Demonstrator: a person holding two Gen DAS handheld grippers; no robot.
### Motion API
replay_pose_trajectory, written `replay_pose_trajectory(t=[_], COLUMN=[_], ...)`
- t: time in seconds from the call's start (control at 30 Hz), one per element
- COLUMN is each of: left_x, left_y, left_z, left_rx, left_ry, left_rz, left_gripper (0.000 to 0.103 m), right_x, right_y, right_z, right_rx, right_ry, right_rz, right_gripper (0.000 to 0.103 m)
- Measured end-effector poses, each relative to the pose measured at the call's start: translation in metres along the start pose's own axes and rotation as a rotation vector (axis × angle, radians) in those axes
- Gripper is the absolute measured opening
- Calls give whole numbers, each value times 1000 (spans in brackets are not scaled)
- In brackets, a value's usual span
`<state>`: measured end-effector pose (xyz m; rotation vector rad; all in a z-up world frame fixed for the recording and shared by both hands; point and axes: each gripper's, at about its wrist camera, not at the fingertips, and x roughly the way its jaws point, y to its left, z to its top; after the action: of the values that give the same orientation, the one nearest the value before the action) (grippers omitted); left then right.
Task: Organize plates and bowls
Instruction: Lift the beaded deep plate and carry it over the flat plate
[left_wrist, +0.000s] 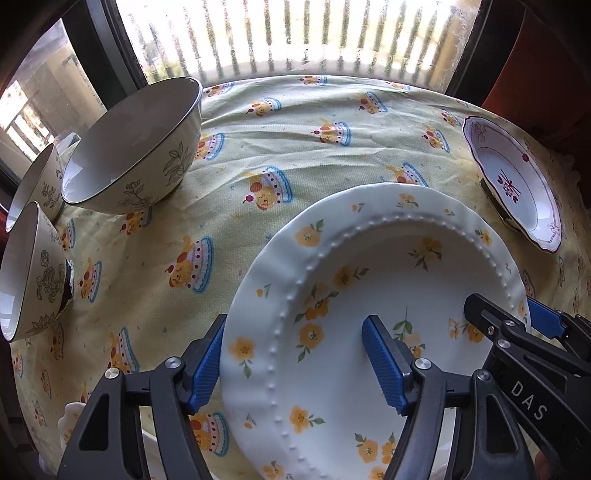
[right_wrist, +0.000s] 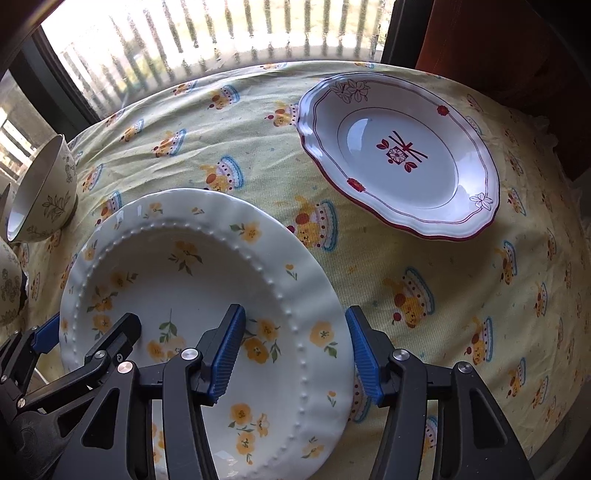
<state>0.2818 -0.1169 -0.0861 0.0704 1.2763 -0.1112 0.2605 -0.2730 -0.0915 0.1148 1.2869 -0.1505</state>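
My left claw (left_wrist: 295, 365) and right claw (right_wrist: 295, 350) straddle the flowered plate's (left_wrist: 369, 266) opposite rims, jaws wide, gripping nothing; I should close evenly, lift level.

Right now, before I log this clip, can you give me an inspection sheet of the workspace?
Surface: table under a wrinkled yellow cake-print tablecloth.
Job's things: white yellow-flowered ceramic plate; white red-rimmed scalloped plate to the right; three white leaf-patterned bowls to the left.
Clutter: nothing seen.
Grippers: left hand-held gripper open, fingers straddling the flowered plate's left rim; right hand-held gripper open, straddling its right rim.
Cables: nothing seen.
Surroundings: bright window with vertical bars behind the table.
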Motion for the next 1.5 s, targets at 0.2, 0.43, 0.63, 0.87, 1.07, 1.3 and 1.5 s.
replay_pose_trajectory(t=[0.2,0.43,0.63,0.87,1.07,1.3,1.5], left_x=[-9,-36,-62,-85,-97,-101,-96], left_y=[-3,3,21,55,88,121,144], left_z=[-5,-15,-31,-56,-83,-109,-123], left_rx=[-7,3,-12,-43,-80,-98,-108], left_ry=[10,-12,-35,-47,-43,-24,-1], left_rz=[-33,-65,-75,-75,-83,-91,-96], left_gripper=[72,72,72,72,72,73,74], right_x=[-10,-38,-67,-95,-108,-113,-113], right_y=[-5,-4,12,43,75,106,130], right_z=[-5,-14,-28,-49,-74,-100,-118], right_rx=[17,29,34,8,-19,-35,-47], right_ry=[14,-8,-45,-81,-91,-76,-56], right_rz=[-22,-48,-49,-54,-57,-53,-53], right_gripper=[61,61,61,61,61,61,61])
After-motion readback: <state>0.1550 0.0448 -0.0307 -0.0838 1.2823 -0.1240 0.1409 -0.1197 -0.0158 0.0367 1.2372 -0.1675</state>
